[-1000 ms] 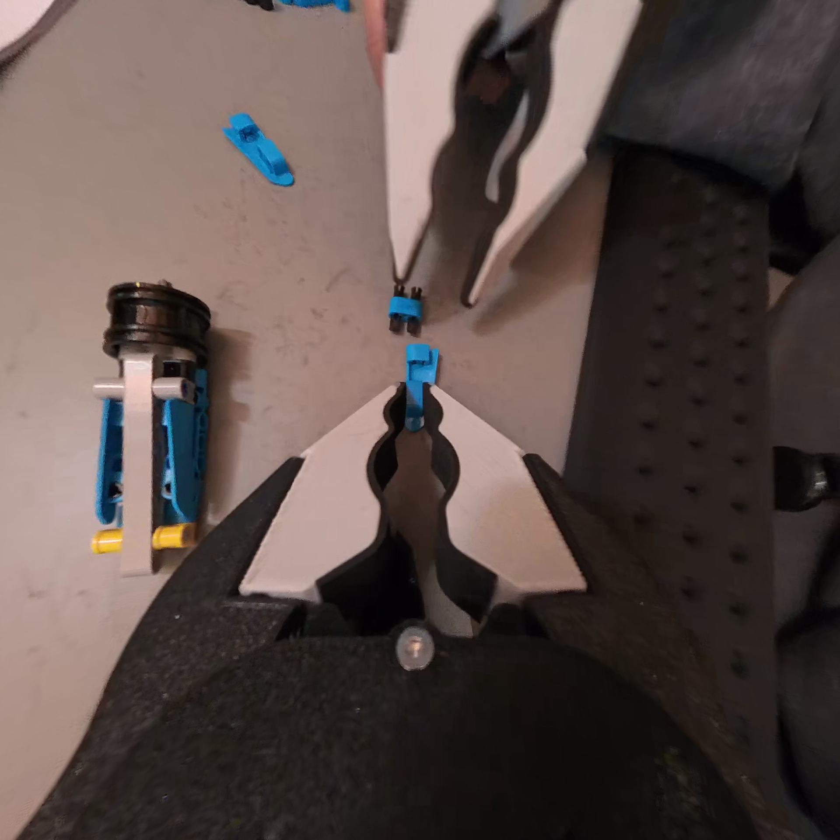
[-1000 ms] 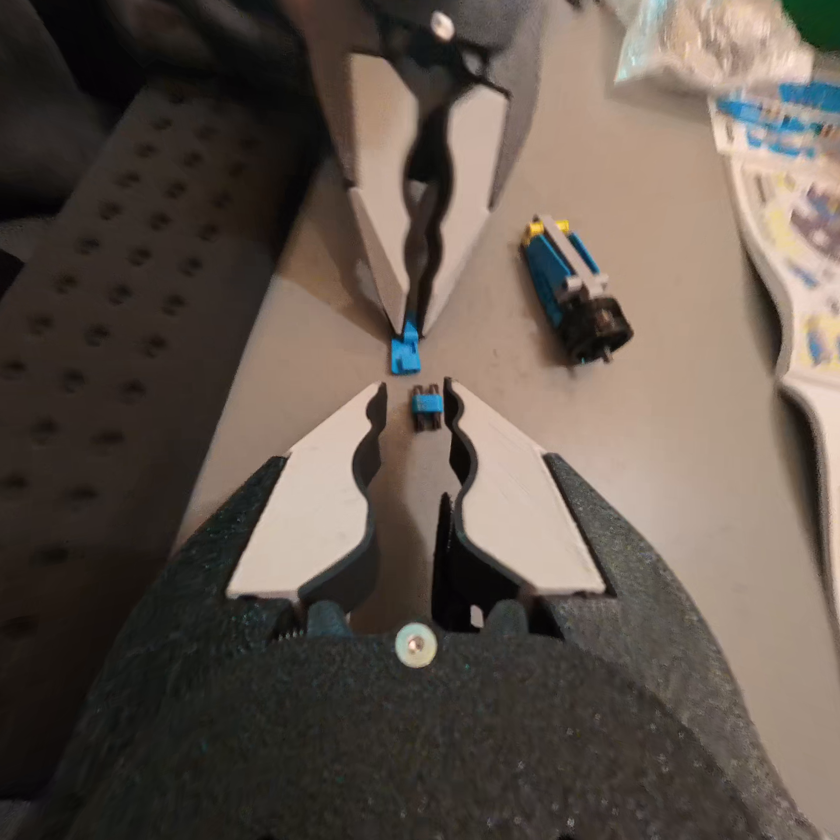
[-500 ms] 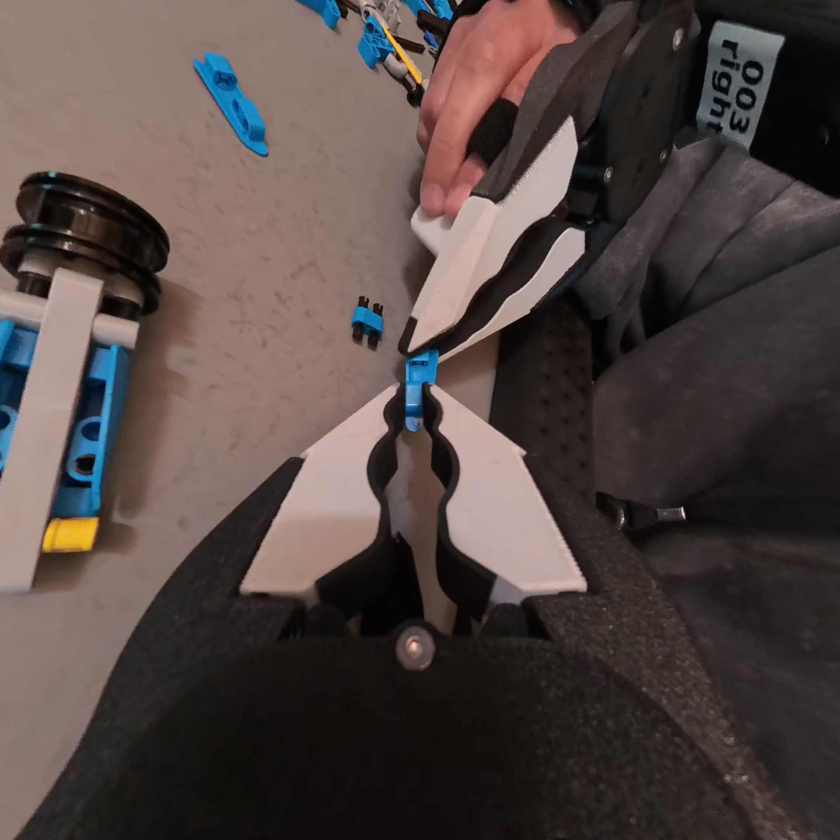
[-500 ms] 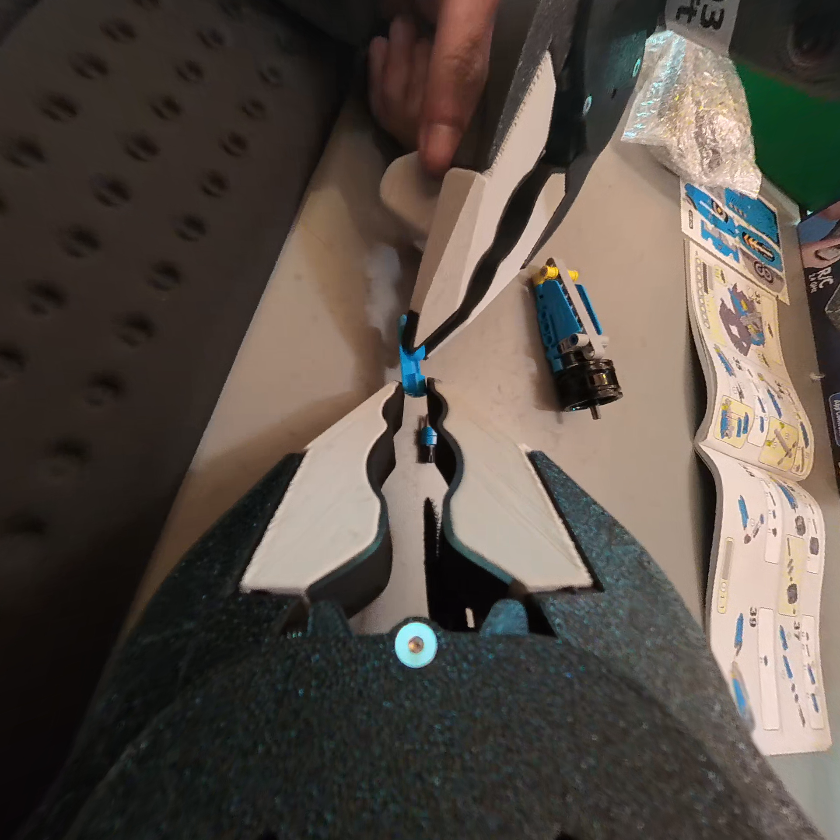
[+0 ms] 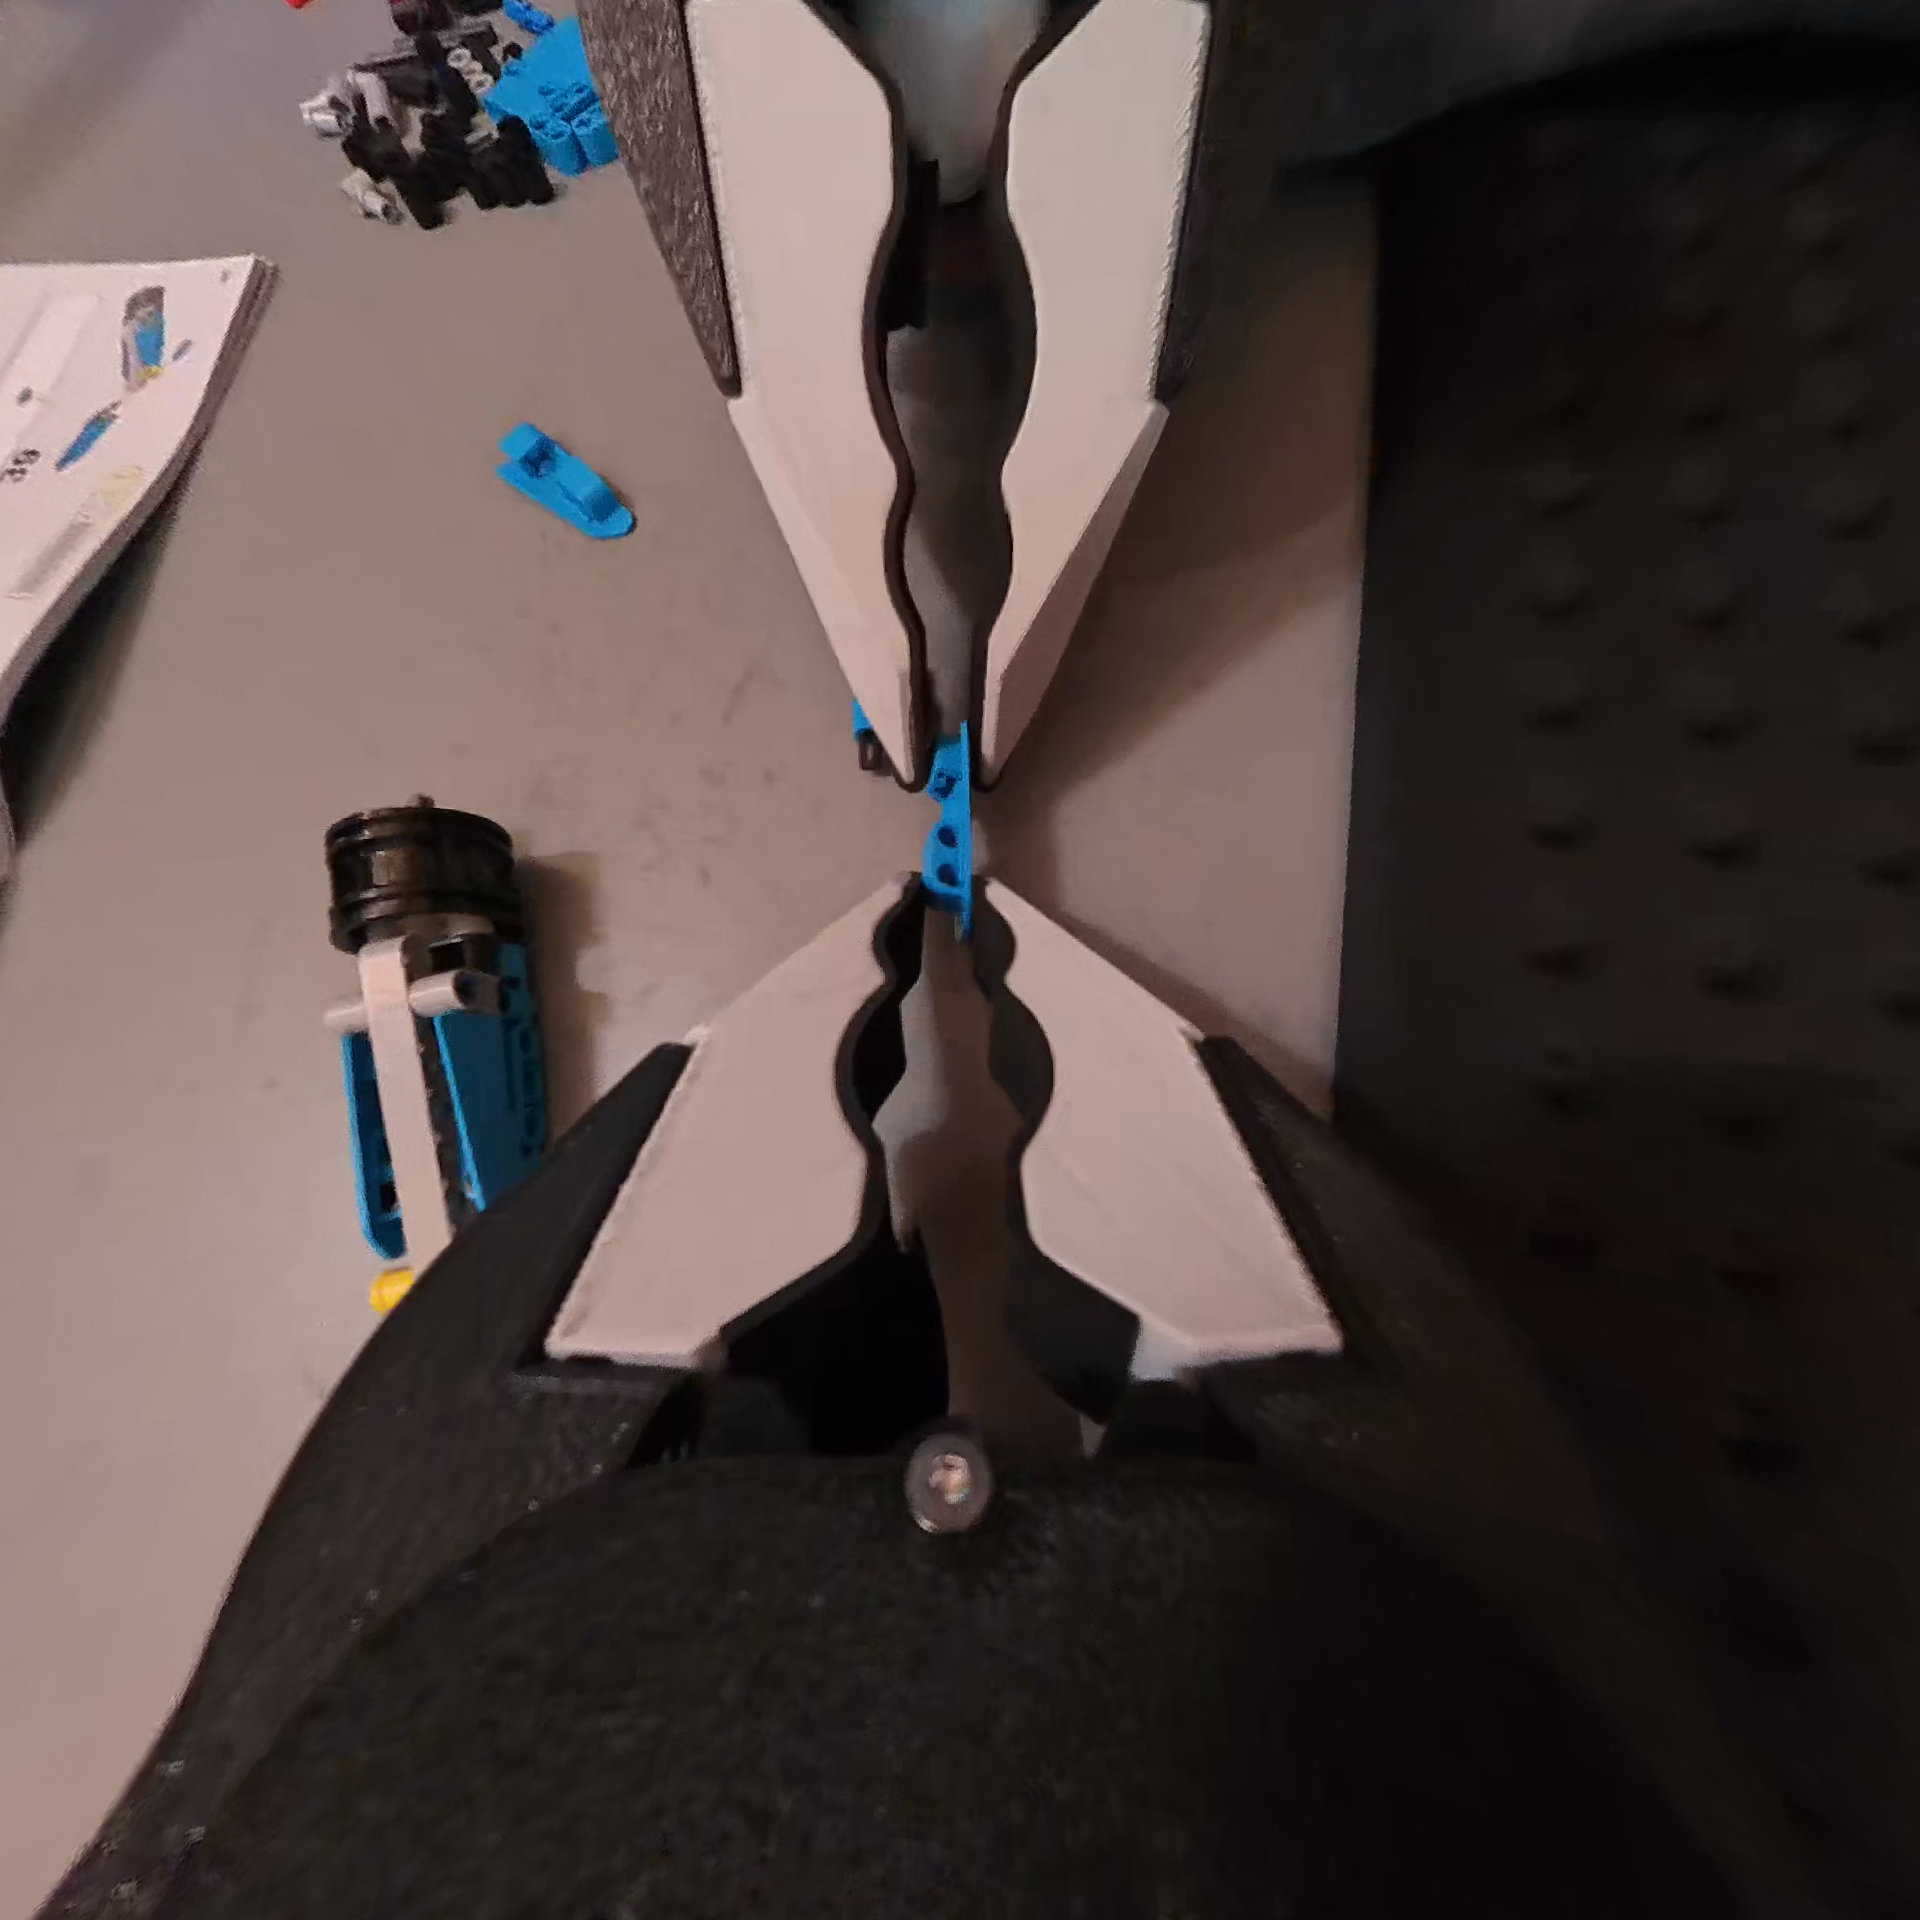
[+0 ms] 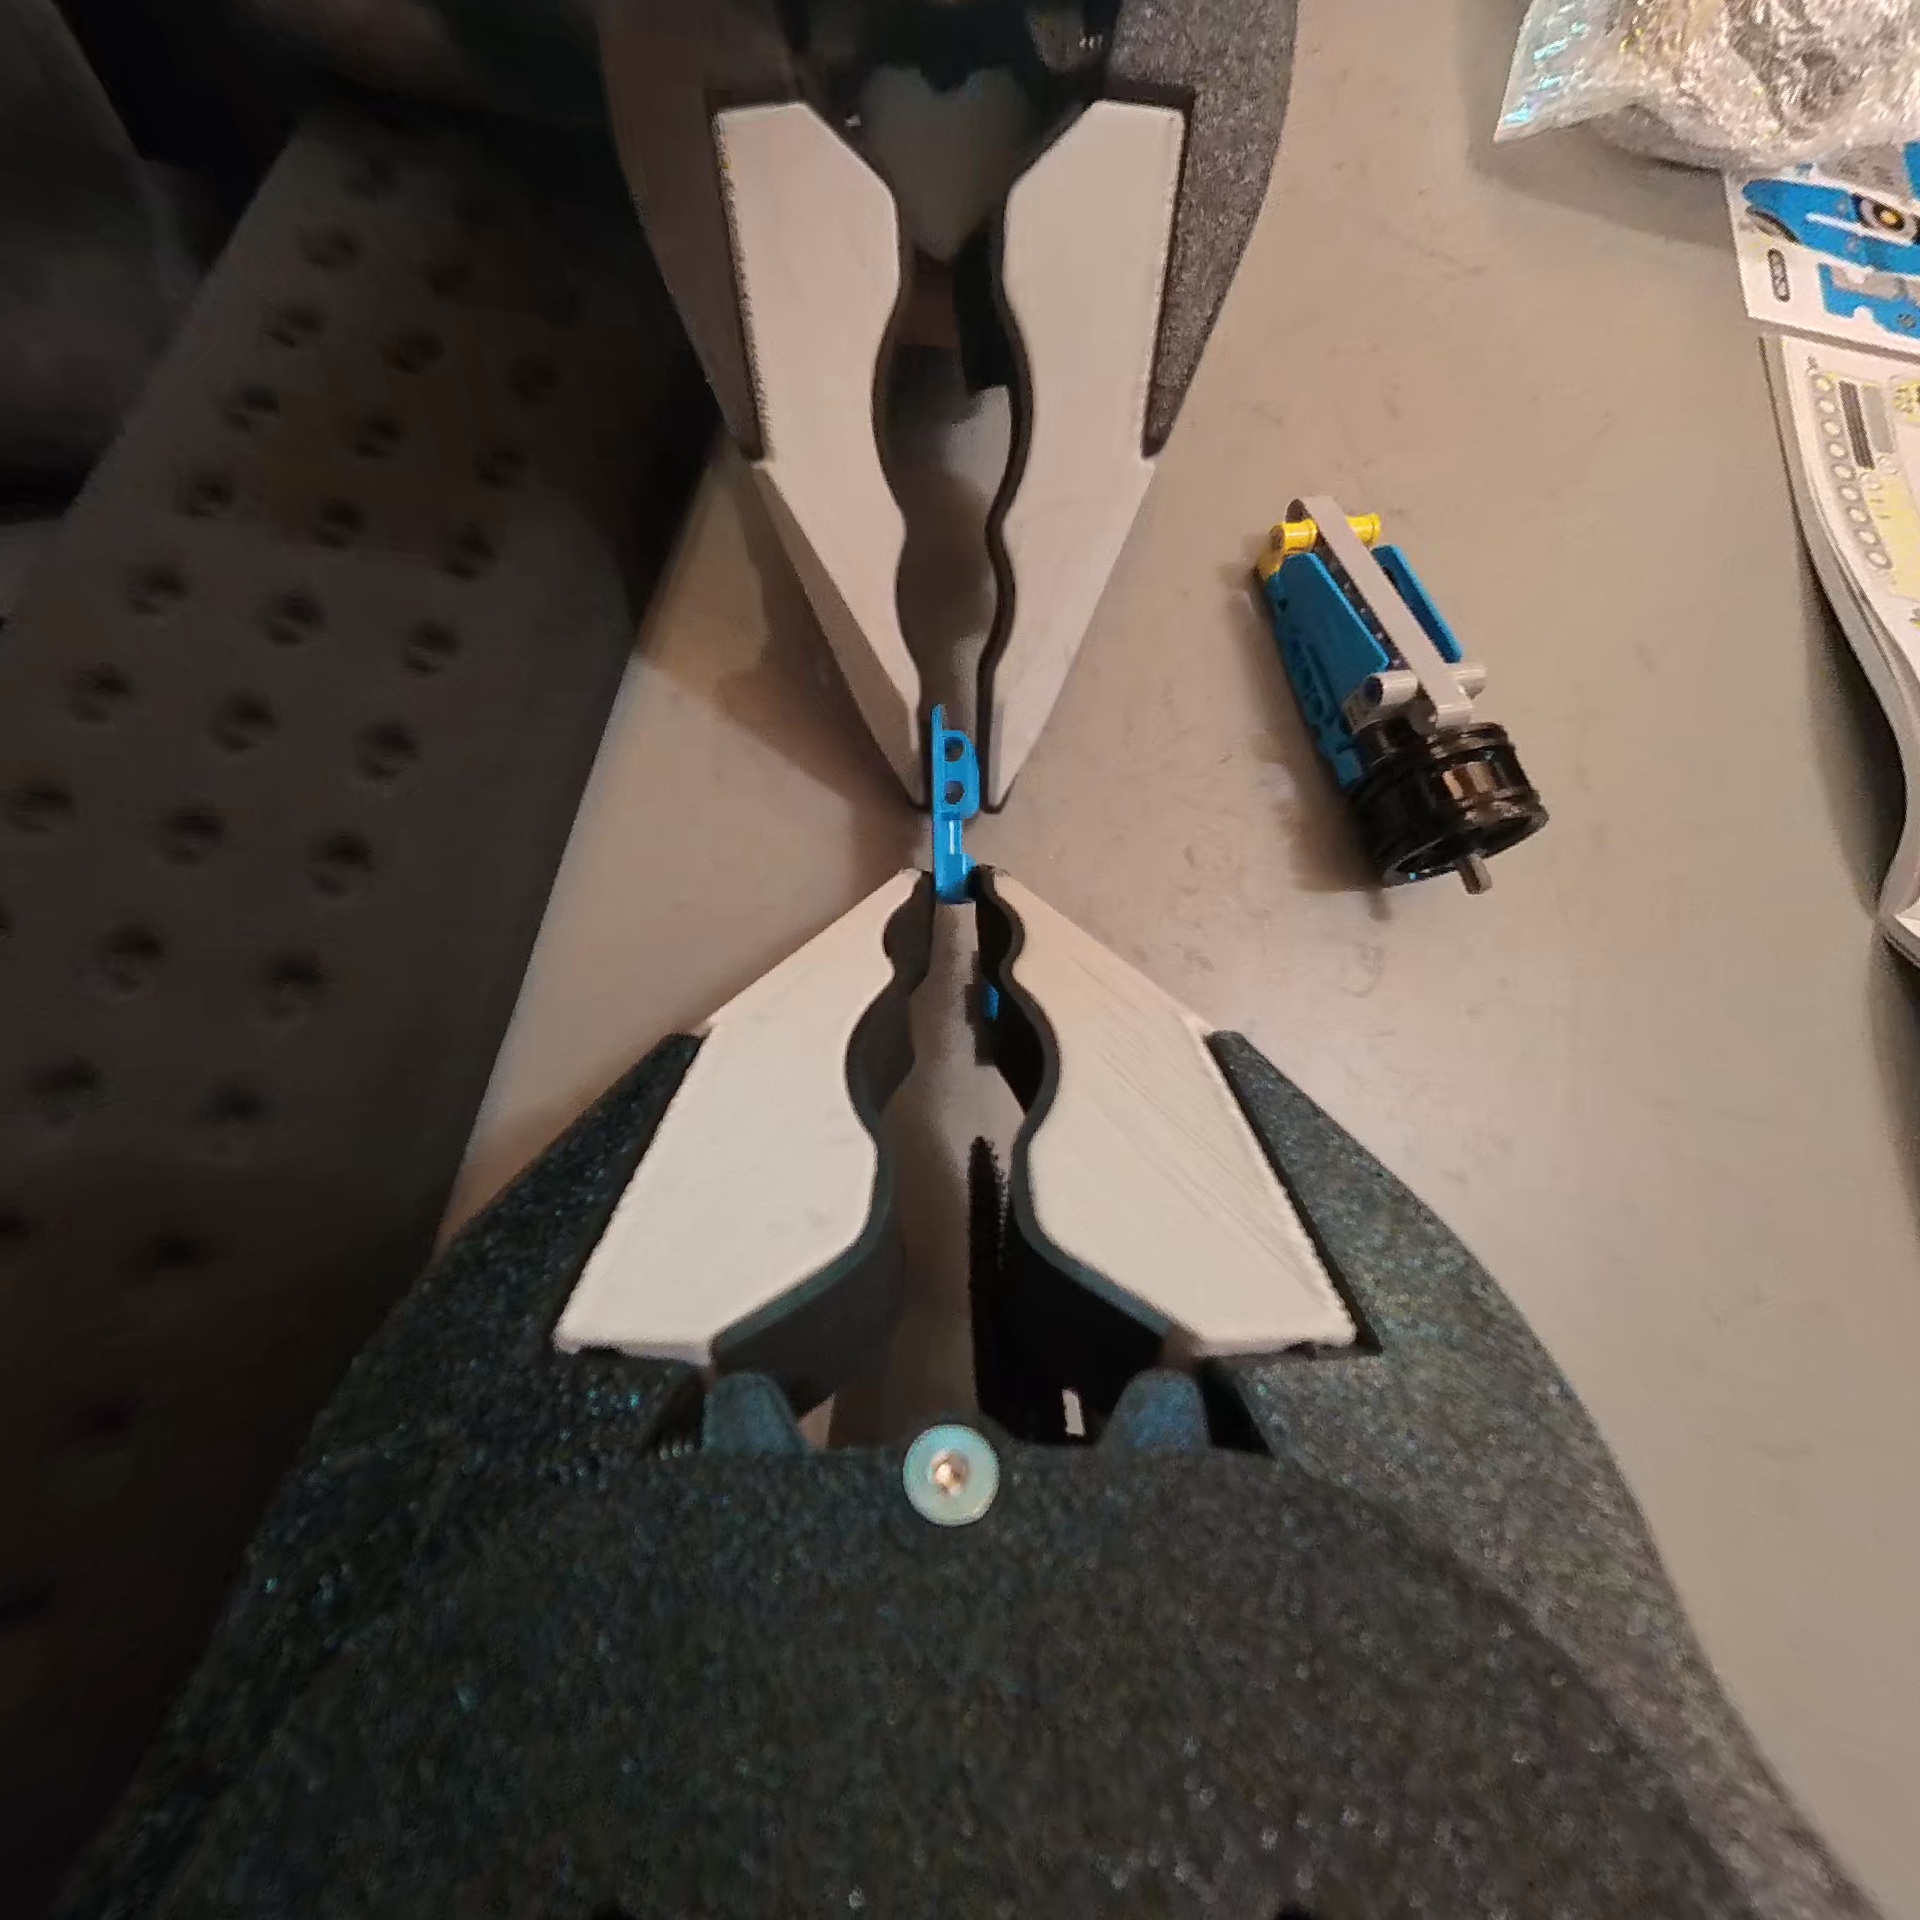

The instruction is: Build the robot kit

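A small blue piece with holes [image 5: 951,831] hangs between the two grippers, just above the grey table [image 5: 520,675]. My left gripper [image 5: 945,896] is shut on its near end. My right gripper [image 5: 951,771] faces it tip to tip and is shut on the other end. In the right wrist view the same piece [image 6: 954,800] runs from my right gripper [image 6: 948,885] to the left gripper [image 6: 954,802]. A tiny blue and black connector [image 6: 987,1003] lies on the table under my right fingers; it also shows beside the right fingertip in the left wrist view [image 5: 862,743].
A blue and white assembly with a black wheel [image 5: 436,1018] [image 6: 1392,707] lies on the table. A flat blue part [image 5: 566,483], a pile of parts [image 5: 457,135], instruction booklets [image 5: 104,416] [image 6: 1849,520] and a plastic bag [image 6: 1714,73] lie farther off. A dark dimpled surface [image 6: 260,623] borders the table edge. My two grippers' fingertips are within a few centimetres of each other.
My right gripper stood open around the small connector, then rose to the blue piece and closed on its free end. The connector stayed on the table. My left gripper kept its hold.
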Tool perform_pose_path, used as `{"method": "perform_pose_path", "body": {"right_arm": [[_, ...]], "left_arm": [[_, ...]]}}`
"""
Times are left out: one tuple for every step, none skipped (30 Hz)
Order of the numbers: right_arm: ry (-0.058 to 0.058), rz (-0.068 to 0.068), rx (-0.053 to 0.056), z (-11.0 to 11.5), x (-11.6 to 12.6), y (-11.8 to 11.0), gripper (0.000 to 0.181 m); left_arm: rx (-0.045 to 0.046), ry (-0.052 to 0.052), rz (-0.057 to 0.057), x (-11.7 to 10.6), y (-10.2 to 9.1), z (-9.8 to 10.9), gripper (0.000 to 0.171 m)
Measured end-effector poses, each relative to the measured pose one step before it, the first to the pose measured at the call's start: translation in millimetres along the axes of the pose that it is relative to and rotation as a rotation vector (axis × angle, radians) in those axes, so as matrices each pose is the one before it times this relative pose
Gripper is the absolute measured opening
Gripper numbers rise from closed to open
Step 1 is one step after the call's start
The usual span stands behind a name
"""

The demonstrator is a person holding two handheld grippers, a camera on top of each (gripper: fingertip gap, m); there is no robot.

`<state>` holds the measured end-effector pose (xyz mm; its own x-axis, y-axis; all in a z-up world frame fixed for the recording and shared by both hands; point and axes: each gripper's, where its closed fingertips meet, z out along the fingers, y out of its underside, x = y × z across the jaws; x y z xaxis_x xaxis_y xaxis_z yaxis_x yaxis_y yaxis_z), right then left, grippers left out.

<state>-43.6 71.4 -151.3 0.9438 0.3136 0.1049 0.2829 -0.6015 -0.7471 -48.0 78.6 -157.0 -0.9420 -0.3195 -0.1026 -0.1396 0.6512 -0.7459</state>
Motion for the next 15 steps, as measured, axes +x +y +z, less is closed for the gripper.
{"method": "perform_pose_path", "body": {"right_arm": [[0.0031, 0.0035, -0.0152, 1.80, 0.95, 2.37, 0.008], [-0.0004, 0.0013, -0.0155, 2.20, 0.12, 2.45, 0.008], [0.0026, -0.0002, -0.0162, 2.22, 0.28, 2.39, 0.008], [-0.0006, 0.0021, 0.0032, 0.65, 0.04, -1.10, 0.007], [-0.0006, 0.0032, -0.0035, 0.60, 0.34, 0.19, 0.007], [-0.0023, 0.0021, 0.0023, -0.37, 0.13, -0.15, 0.007], [0.0057, -0.0054, 0.0145, -1.87, 0.57, -1.59, 0.008], [0.0134, -0.0063, 0.0313, -4.71, 1.68, -3.93, 0.014], [0.0229, 0.0018, 0.0298, -6.66, 4.57, -2.82, 0.018], [0.0224, 0.0162, 0.0155, -6.50, 6.59, 0.76, 0.020], [0.0052, 0.0326, -0.0053, -4.47, 5.45, 4.89, 0.024], [-0.0110, 0.0394, -0.0219, -1.77, 3.07, 7.37, 0.026], [-0.0231, 0.0351, -0.0181, 0.29, 0.42, 5.68, 0.028], [-0.0356, 0.0214, -0.0047, 1.60, -3.34, 2.00, 0.028], [-0.0163, 0.0025, -0.0054, 2.53, -2.20, 0.47, 0.028]], "left_arm": [[-0.00353, -0.0011, 0.0044, -0.22, 0.34, 0.80, 0.007], [-0.00307, -0.0020, 0.0026, -0.31, 0.18, 0.79, 0.007], [0.00022, -0.0061, 0.0048, -0.74, -0.46, 0.56, 0.006], [0.00195, -0.0030, 0.0082, 0.11, -0.69, 0.40, 0.006], [-0.00287, 0.0021, 0.0055, 0.50, 0.20, 0.51, 0.006], [-0.00570, 0.0063, -0.0042, 0.36, 0.91, 0.68, 0.007], [-0.00375, 0.0084, -0.0122, -0.11, 0.59, 0.33, 0.006], [0.00016, 0.0105, -0.0156, -0.26, 0.19, -0.11, 0.006], [-0.00035, 0.0124, -0.0177, -0.08, 0.17, 0.05, 0.006], [-0.00055, 0.0121, -0.0166, -0.17, 0.08, 0.06, 0.006], [-0.00071, 0.0114, -0.0151, 0.04, 0.14, 0.05, 0.006], [-0.00089, 0.0096, -0.0131, -0.05, 0.20, 0.07, 0.006], [-0.00010, 0.0068, -0.0094, -0.09, 0.06, -0.04, 0.006], [0.00038, 0.0039, -0.0053, 0.03, 0.02, -0.06, 0.006], [0.00077, 0.0012, -0.0013, 0.00, -0.10, -0.11, 0.006]]}}
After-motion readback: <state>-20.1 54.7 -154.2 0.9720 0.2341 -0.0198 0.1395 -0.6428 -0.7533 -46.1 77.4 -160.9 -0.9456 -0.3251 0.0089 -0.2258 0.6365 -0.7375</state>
